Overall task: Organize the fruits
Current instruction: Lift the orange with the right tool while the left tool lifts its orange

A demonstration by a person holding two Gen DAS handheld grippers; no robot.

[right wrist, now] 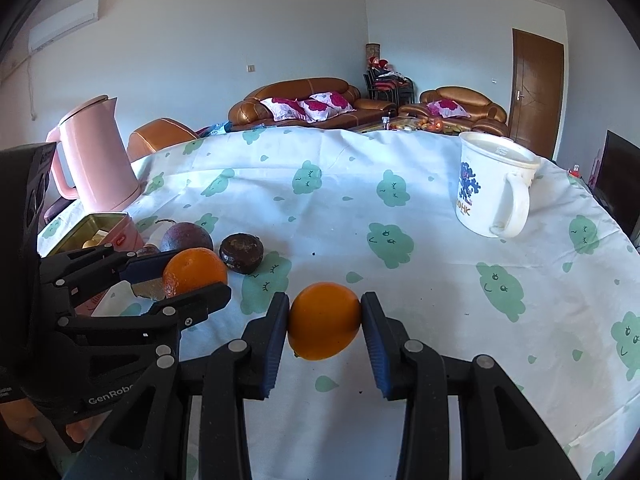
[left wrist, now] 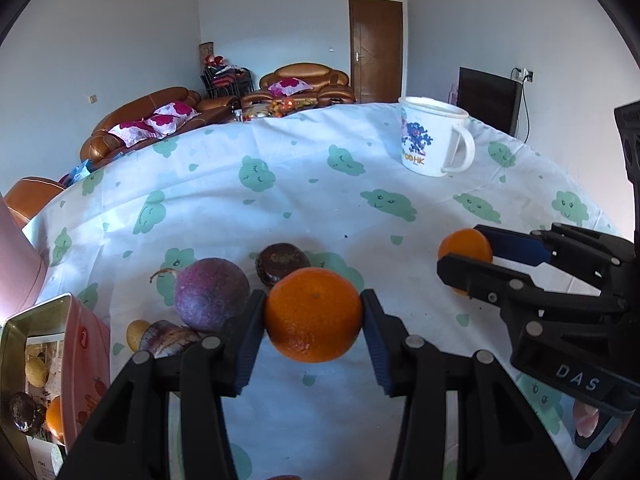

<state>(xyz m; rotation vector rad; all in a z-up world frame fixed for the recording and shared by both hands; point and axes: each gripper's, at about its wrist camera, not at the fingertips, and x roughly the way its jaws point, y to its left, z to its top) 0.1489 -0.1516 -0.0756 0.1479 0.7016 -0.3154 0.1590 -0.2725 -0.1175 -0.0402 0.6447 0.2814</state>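
Left tongs (left wrist: 313, 316) are clamped on an orange (left wrist: 313, 314), both blue pads pressed against its sides, the fruit held clear above the cloth-covered surface (left wrist: 280, 208). Right tongs (right wrist: 325, 322) are likewise clamped on a second, smoother orange (right wrist: 325, 322), pads tight on either flank; in the left wrist view the same pair enters from the right edge with that fruit partly hidden behind the upper finger. Each pair shows in the other's camera, side by side and apart. Just behind the left tongs lies a purple passion fruit (left wrist: 212, 294) with its stem curling left, and beside it a dark wrinkled fruit (left wrist: 282, 262), both resting on the surface. Lower left of these sit a small yellow fruit (left wrist: 138, 333) and a purple-streaked fruit (left wrist: 170, 338), partly hidden by the left finger. At the far left stands an open tin (left wrist: 60, 360) with a pink side; its shiny inner wall shows shapes like fruit, whether contents or reflections cannot be told. Further back on the right stands a white mug (left wrist: 434, 136), upright, handle to the right, well apart from the fruit. A pink kettle (right wrist: 96, 152) stands at the surface's far left edge, behind the tin. Brown sofas (right wrist: 304, 100) and a wooden door (right wrist: 538, 88) lie beyond.
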